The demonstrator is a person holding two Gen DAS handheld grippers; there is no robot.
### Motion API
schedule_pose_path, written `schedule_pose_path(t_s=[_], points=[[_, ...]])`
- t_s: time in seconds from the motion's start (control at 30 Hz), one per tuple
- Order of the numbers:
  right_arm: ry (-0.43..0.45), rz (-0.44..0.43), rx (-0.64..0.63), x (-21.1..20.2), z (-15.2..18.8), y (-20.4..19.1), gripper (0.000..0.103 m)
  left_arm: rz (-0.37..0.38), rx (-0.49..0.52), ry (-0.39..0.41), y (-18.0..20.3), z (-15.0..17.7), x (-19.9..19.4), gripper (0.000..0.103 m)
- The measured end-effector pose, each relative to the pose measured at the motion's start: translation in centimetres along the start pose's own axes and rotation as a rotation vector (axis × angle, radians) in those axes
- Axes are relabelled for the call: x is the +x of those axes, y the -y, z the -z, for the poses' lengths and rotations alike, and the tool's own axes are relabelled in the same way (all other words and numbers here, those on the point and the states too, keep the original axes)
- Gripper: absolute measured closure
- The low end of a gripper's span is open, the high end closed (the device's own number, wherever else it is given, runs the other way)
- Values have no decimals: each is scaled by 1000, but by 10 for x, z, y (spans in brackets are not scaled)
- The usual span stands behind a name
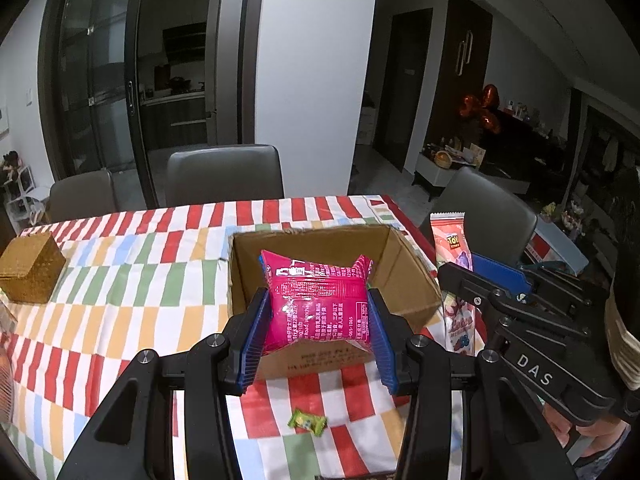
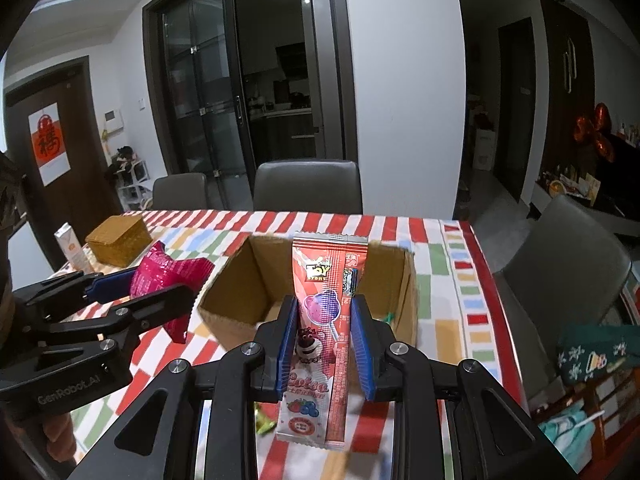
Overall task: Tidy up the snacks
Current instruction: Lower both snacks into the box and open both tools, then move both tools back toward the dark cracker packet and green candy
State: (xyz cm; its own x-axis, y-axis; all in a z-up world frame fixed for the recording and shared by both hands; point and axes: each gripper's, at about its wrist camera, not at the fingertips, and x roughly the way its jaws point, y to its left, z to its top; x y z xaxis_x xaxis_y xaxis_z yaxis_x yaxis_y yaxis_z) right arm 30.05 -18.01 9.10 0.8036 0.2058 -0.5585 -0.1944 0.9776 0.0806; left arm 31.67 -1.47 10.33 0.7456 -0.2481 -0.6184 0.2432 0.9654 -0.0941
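Left wrist view shows your left claw [image 1: 318,314] clamped on the puffy magenta snack bag [image 1: 318,304] at frame centre, before the open cardboard box [image 1: 404,276]. Your right claw [image 2: 322,344] pinches the tall red lollipop packet [image 2: 320,332] by its narrow sides. Both packs are slick film: either could slide out short of the box, onto the striped surface [image 1: 132,280].

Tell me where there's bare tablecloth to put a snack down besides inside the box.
Free: the wide stretch between the woven box and the cardboard box, and the strip behind the cardboard box toward the chairs. Crowded: the near edge, where a green candy lies under both loaded grippers.
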Motion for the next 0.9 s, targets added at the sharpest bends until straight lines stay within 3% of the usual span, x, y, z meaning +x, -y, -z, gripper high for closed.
schedule_pose_path(t_s=[0.47,0.7,0.8,0.83,0.9], points=[[-23,26,-29,52,-48,5,75,-10,-4,-30,-12,-36,45,56],[-60,45,-36,78,-54,9,75,-24,6,-63,-12,-41,72,56],[-80,59,-43,87,-53,10,75,-31,9,-92,-13,-42,86,51],[-87,63,-46,90,-51,11,74,-45,7,-97,-14,-42,89,46],[-100,78,-42,95,-49,13,63,-73,6,-109,-15,-39,93,44]])
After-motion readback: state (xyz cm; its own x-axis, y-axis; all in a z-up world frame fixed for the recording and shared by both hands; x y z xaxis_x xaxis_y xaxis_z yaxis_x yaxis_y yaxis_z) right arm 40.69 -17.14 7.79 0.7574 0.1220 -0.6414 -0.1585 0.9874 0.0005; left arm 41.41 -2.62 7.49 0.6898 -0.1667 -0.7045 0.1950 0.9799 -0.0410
